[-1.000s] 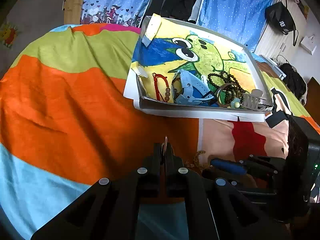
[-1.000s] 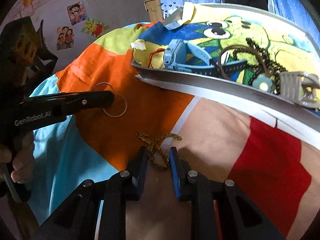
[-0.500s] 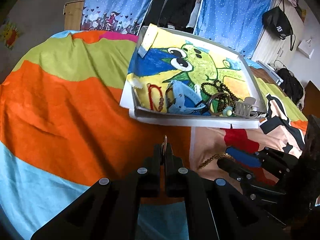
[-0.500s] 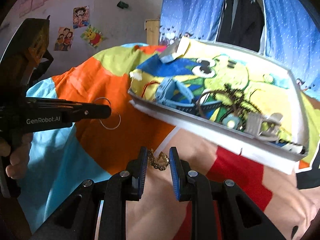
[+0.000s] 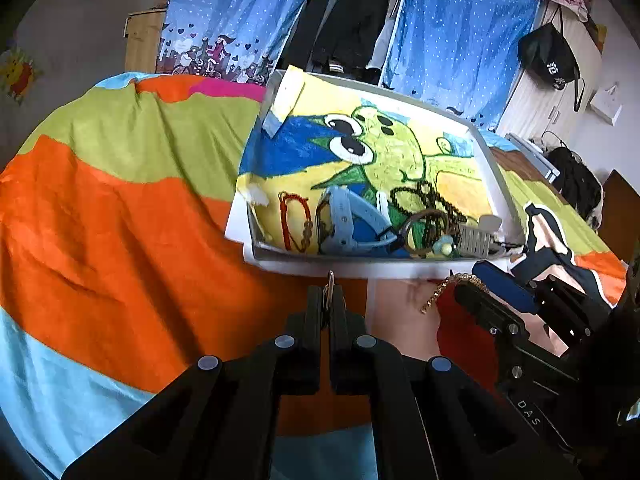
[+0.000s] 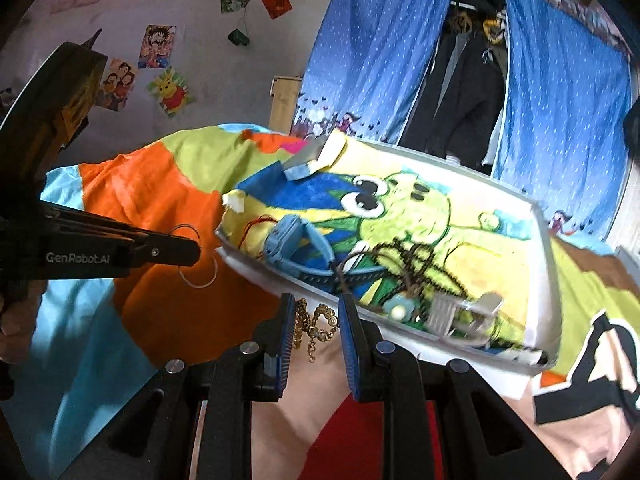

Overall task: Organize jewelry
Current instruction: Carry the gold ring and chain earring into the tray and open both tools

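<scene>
Edge-on, our left gripper clamps a thin ring; our right gripper pinches a half-hidden gold chain.

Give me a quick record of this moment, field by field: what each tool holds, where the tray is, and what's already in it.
left tool: shut on thin ring
right tool: holding gold chain, lifted just short of the tray's near rim
tray: white, on the bedspread, lined with a frog drawing
in tray: blue watch, red cord bracelet, dark bead strand, grey hair clip
not yet in tray: ring, chain
</scene>
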`<state>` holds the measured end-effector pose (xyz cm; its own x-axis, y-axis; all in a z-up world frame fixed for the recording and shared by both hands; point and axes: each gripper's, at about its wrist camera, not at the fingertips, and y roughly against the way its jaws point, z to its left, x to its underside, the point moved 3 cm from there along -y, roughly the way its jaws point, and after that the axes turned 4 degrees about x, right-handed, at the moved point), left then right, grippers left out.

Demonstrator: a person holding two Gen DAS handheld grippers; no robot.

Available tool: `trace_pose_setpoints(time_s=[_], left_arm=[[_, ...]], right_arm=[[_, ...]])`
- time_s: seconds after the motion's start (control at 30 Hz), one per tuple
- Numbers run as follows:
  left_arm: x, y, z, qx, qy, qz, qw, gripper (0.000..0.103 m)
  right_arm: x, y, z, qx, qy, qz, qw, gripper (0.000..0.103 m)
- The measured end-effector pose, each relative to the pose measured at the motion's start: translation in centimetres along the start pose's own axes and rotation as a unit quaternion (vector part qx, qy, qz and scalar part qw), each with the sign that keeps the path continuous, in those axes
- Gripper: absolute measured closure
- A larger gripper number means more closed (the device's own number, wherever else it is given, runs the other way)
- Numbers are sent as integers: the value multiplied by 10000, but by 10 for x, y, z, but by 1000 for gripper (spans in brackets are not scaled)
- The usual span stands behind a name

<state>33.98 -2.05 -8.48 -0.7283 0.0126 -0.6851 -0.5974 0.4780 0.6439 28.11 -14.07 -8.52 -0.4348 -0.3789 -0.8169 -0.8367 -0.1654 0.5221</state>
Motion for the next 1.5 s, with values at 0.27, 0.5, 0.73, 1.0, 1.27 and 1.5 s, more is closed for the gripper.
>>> trace_pose_setpoints(time_s=[0.27,0.5,0.73,1.0,1.27,1.5], left_arm=[[-44,-7,3,-36,79,-354,9993,102],[-90,-41,5,-94,169,-364,9991,102],[-94,-94,-9,-11,277,55,9996,102],[-89,-125,-24,-98,250,395,9989,102],[-93,-127,-28,-313,260,549,9977,101],[-95,-120,-31,-619,261,616,9958,92]], right_arm=[[-37,0,-25,324,-169,-709,9968,82],[-49,-24,-86,738,-869,-752,9906,82],[-20,-46,-141,724,-1850,-187,9799,82],[-1,-59,-154,647,-2140,219,9745,81],[6,-65,-163,542,-2398,447,9683,80],[4,-58,-169,514,-2482,402,9665,62]])
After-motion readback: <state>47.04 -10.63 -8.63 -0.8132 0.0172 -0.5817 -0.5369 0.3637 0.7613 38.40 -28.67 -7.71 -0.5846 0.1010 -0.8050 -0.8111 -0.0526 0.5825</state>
